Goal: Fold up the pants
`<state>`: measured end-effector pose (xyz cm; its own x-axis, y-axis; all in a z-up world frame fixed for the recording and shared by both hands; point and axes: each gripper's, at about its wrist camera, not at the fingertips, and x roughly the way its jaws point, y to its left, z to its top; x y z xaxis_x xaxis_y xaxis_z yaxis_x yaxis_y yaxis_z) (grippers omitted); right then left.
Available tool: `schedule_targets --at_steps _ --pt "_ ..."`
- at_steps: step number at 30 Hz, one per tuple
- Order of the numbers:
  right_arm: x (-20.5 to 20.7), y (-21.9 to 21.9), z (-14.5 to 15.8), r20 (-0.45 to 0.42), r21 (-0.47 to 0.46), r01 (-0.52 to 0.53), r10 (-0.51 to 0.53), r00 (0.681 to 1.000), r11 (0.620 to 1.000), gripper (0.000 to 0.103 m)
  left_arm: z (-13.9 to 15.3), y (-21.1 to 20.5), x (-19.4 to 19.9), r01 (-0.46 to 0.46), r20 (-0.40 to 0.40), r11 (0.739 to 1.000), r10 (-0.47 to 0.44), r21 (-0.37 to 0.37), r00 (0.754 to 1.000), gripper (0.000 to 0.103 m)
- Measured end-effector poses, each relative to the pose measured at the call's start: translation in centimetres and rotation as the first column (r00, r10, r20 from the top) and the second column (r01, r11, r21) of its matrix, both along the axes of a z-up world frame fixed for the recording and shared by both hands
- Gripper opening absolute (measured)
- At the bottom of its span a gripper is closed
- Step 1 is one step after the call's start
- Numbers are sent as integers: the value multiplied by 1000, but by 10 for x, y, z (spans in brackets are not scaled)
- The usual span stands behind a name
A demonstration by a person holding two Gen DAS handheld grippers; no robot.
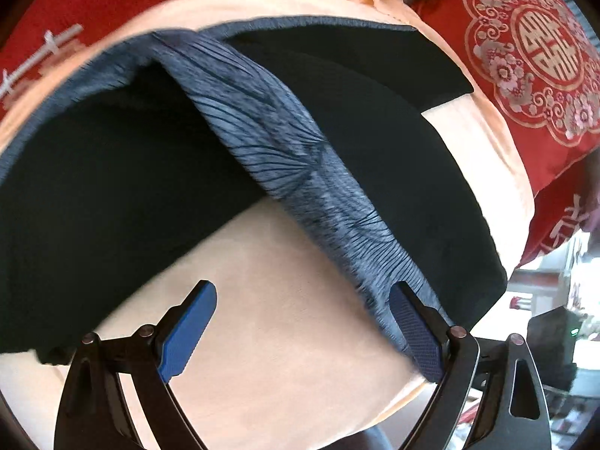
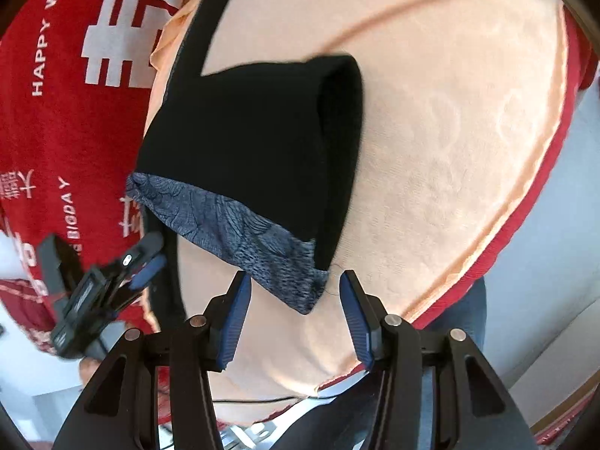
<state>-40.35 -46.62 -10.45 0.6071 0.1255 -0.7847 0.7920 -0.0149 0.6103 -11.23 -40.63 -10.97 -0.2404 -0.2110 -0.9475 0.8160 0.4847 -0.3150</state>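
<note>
Black pants (image 1: 112, 187) with a blue patterned band (image 1: 270, 120) lie on a peach towel (image 1: 270, 318). My left gripper (image 1: 302, 292) is open wide above the bare towel, and its right fingertip (image 1: 403, 296) sits at the band's near edge. In the right wrist view the pants (image 2: 255, 142) lie folded, with the patterned band (image 2: 240, 232) at their near end. My right gripper (image 2: 295, 279) is open. The band's corner lies between its pads, and neither pad presses on it. The left gripper (image 2: 150, 260) shows at the left, beside the pants' edge.
A red bedspread (image 2: 56, 131) with white lettering lies under the towel (image 2: 450, 150). A red embroidered pillow (image 1: 532, 75) sits at the far right. The towel's edge runs close behind my right gripper, with a person's denim leg (image 2: 465, 300) and pale floor beyond it.
</note>
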Motion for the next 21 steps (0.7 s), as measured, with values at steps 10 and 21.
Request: schedule_targets --at_steps 10,21 --pt "3 -18 -21 180 143 3 -29 983 990 16 1 -28 -12 9 -59 1000 -8 15 998 23" --pt "41 -103 78 261 -61 -86 99 960 994 15 74 -94 24 -49 24 988 53 -143 998 24"
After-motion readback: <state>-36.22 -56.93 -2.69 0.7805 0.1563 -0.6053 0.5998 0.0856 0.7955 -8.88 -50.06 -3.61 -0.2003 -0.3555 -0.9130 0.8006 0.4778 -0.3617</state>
